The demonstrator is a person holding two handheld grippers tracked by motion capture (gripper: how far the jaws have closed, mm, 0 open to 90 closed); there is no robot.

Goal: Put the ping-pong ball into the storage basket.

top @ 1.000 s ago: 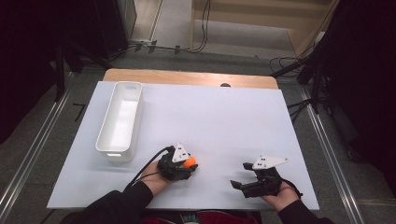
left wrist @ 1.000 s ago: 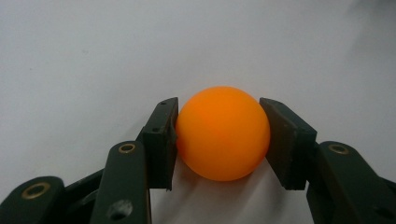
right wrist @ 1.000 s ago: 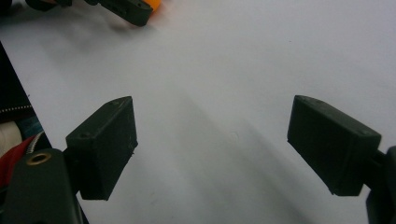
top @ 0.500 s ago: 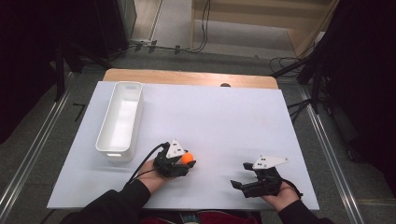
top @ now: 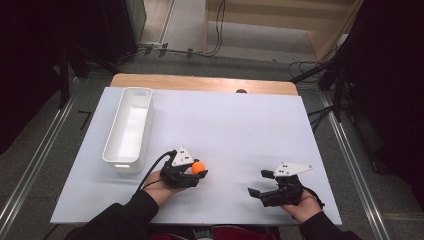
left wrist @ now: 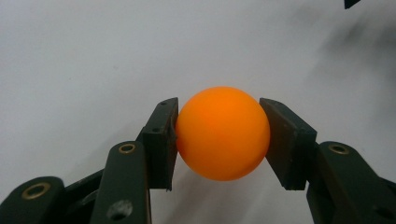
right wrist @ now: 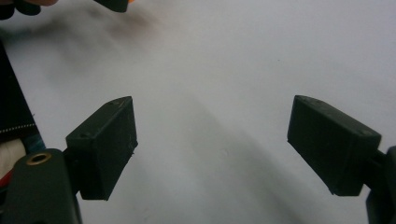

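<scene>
Left gripper view shows the left gripper (left wrist: pixel 219 135) pinching the orange ball (left wrist: pixel 223 133) near the white bin's (top: pixel 128 131) front end; smooth and round, it could squirt free. Right gripper (right wrist: pixel 212 144) stands spread.

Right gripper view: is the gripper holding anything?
No, the right gripper has its jaws wide apart over the bare white table.

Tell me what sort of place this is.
Probably a lab recording station: a white-topped table on a grey floor with cables trailing, hand-held claws, one gripping an orange ball, beside a white bin.
</scene>
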